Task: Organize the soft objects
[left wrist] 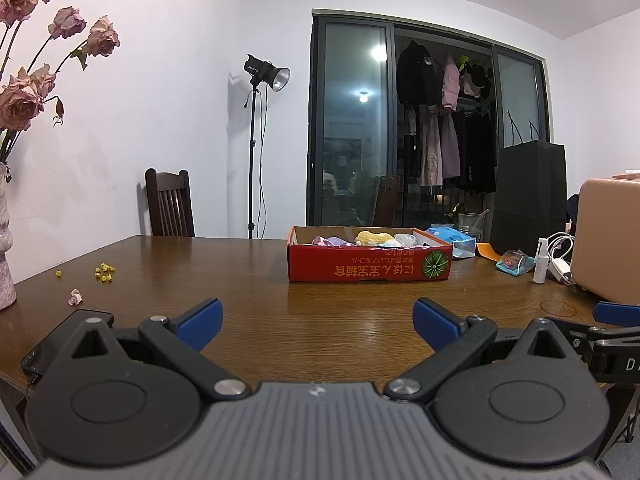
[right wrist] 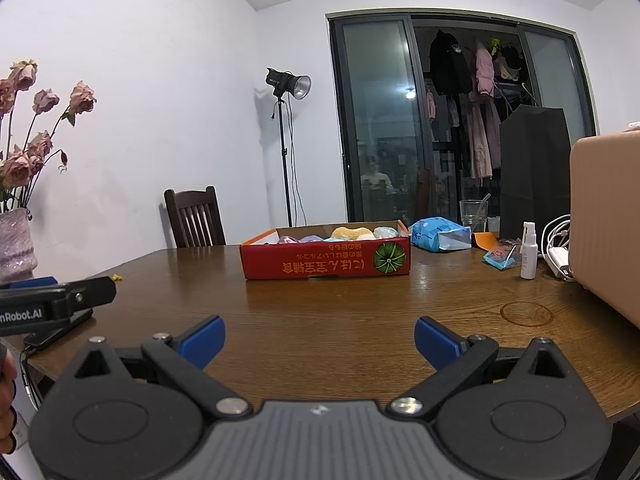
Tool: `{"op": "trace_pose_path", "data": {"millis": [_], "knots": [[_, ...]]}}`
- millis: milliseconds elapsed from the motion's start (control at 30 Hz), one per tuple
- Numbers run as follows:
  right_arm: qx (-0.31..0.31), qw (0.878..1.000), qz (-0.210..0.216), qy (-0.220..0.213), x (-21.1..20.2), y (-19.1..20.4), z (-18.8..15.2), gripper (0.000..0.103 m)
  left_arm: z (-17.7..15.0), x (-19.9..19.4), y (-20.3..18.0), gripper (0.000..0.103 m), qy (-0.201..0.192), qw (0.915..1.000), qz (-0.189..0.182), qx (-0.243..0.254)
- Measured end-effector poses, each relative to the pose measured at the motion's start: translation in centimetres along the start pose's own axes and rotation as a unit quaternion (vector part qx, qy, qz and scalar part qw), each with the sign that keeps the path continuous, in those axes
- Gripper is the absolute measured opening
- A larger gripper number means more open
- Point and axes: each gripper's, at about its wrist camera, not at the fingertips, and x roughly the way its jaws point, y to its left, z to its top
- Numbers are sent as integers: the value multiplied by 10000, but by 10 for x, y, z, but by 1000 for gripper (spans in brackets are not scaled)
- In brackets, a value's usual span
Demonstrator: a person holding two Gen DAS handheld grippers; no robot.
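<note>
A shallow red cardboard box [left wrist: 368,266] [right wrist: 324,266] sits on the far middle of the wooden table [left wrist: 320,320] [right wrist: 340,320]. It holds several soft objects: a yellow one [left wrist: 374,237] [right wrist: 352,233], a purple one [left wrist: 328,241] and a pale one [left wrist: 406,239] [right wrist: 386,232]. My left gripper [left wrist: 318,326] is open and empty, low over the near table edge, well short of the box. My right gripper [right wrist: 320,340] is open and empty beside it, also short of the box.
A vase of dried pink roses [left wrist: 6,264] [right wrist: 16,240] stands at the left. Petals [left wrist: 104,272] lie near it. At the right are a tan case [left wrist: 608,240] [right wrist: 608,220], a white spray bottle [left wrist: 540,266] [right wrist: 528,250], a blue packet [left wrist: 452,240] [right wrist: 438,234], a glass, a black bag.
</note>
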Motion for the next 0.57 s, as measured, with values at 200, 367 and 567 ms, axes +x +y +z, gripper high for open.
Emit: {"op": "trace_pose_path", "data": {"millis": [200,367,567], "knots": [[-19,10000,17,-33,-1,1,0,101,0,0,1,103,-6,10000,-13,-1],[-22,10000,16,-39,-1,1,-1,101,1,0,2,103,1,10000,-11,-33],[-44,10000,29,-63,-2,2,-2,101,0,-1,3,103,-18,10000,-24,-44]]}}
